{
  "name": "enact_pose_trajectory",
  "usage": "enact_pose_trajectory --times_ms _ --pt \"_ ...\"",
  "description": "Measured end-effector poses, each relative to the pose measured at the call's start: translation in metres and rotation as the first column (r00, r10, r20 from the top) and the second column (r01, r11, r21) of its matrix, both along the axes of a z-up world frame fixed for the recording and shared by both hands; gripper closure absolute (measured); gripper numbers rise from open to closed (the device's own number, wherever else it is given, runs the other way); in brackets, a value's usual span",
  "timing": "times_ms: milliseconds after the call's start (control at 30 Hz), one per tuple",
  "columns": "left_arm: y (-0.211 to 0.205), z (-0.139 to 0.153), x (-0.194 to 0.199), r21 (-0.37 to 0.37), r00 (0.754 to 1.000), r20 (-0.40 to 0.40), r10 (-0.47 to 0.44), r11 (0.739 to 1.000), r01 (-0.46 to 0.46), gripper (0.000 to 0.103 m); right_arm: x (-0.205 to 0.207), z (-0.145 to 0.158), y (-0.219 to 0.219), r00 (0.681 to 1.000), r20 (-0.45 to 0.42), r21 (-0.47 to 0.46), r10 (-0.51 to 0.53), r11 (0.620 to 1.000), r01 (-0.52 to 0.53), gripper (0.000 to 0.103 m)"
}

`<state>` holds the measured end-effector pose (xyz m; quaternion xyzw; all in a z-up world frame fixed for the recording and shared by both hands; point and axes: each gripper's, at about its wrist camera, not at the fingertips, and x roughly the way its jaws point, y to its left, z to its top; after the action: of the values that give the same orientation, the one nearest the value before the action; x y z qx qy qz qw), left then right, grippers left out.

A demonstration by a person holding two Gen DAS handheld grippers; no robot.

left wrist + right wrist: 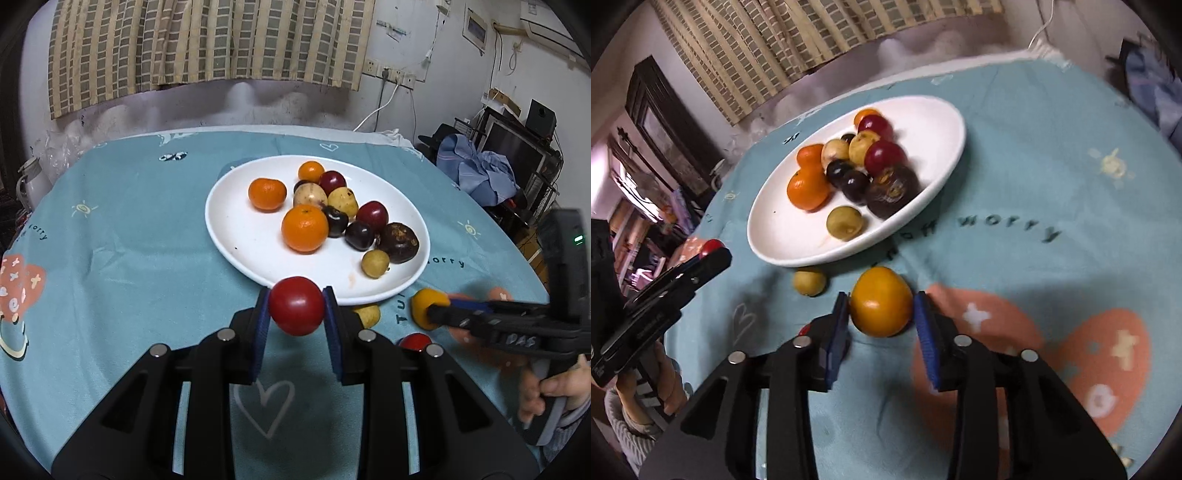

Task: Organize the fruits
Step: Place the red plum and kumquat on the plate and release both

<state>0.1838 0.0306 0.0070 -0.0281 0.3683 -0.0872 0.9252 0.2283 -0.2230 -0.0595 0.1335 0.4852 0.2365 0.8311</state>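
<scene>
Two fruits wait just short of the white plate (229,236): left gripper (296,308) clamps a red tomato (296,305); right gripper's (881,306) parted pads flank a yellow-orange fruit (881,302).

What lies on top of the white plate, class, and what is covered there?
On the white plate lie three oranges, red and dark plums, small yellow fruits and a wrinkled dark fruit. Piled fruits partly cover one another, so an exact count and the plate beneath stay hidden.

curtain (207,40) | wall sockets (395,75) | blue cloth (480,166) | dark cabinet (665,122)
</scene>
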Motion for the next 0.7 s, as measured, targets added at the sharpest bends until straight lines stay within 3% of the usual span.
enact_pose_trajectory --times_ms 200,433,567,700 --pt "-0.002 -0.002 -0.001 0.006 1.000 -0.005 -0.007 1.000 0.007 0.075 -0.012 0.007 0.009 0.994 0.112 -0.061 -0.010 0.998 0.017 0.066" --pt "0.004 0.012 0.009 0.016 0.999 0.026 0.018 1.000 -0.018 0.075 -0.009 0.051 -0.006 0.981 0.189 0.042 -0.038 0.999 0.031 0.066" --pt "-0.001 0.016 0.040 0.094 0.999 0.035 0.028 0.995 -0.031 0.075 0.019 0.059 0.022 0.985 0.174 0.016 0.011 1.000 -0.015 0.066" --pt "0.009 0.005 0.075 0.048 0.998 0.006 0.060 0.997 -0.060 0.074 0.040 0.055 0.057 0.986 0.155 0.004 0.067 0.998 -0.069 0.065"
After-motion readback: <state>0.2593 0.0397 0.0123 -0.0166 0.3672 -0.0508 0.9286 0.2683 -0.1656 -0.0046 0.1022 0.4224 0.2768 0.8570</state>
